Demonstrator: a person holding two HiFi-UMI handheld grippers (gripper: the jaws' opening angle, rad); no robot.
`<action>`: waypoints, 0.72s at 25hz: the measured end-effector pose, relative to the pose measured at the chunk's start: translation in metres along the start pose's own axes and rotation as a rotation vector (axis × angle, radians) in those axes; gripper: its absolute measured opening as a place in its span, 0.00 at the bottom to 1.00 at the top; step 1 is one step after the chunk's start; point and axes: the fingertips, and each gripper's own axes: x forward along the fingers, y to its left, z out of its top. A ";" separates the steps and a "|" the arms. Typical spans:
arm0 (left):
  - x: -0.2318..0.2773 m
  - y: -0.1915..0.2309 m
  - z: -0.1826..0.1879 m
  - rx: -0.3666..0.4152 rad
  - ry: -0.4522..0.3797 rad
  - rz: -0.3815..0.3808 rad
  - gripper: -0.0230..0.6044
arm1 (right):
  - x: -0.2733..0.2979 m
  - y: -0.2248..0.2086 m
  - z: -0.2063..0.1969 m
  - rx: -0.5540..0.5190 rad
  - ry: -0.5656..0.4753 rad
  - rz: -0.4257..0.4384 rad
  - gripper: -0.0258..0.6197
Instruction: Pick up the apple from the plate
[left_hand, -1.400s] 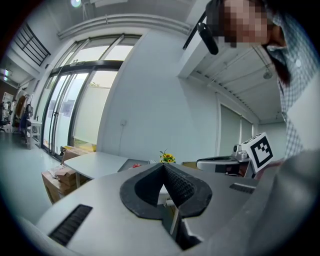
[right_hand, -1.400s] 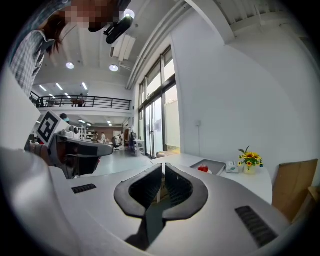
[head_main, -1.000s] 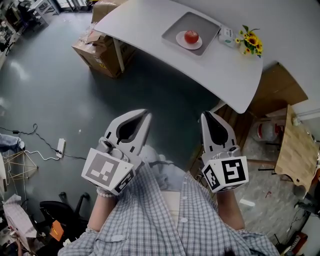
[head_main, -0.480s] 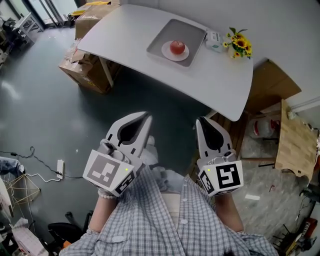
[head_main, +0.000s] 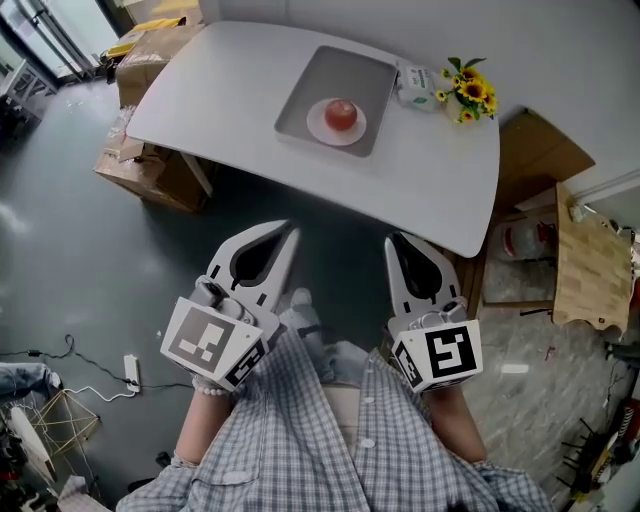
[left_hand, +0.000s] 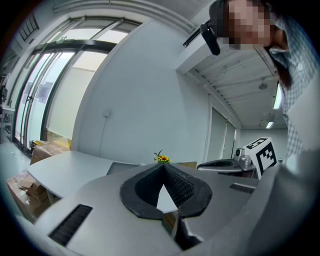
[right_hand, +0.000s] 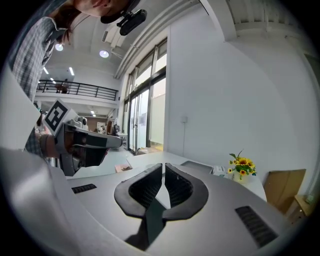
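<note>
Head view: apple untouched on plate, upper centre; left tool and right tool clenched empty, well short of surface. Pickup not begun.

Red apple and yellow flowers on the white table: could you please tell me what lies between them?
In the head view, a small pale rectangular box sits between the round red apple and the yellow flowers.

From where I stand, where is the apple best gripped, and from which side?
Grip the apple across its widest middle, probably from above: it sits alone on the plate, sides free, while the tray rim could block a low sideways approach.
</note>
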 end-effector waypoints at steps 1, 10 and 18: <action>0.005 0.006 0.001 -0.002 0.003 -0.009 0.05 | 0.006 -0.002 0.001 0.003 0.002 -0.011 0.09; 0.040 0.060 0.010 0.006 0.010 -0.051 0.05 | 0.059 -0.016 0.009 0.014 -0.006 -0.082 0.09; 0.060 0.082 0.008 -0.011 0.031 -0.085 0.05 | 0.077 -0.018 0.004 0.001 0.027 -0.105 0.09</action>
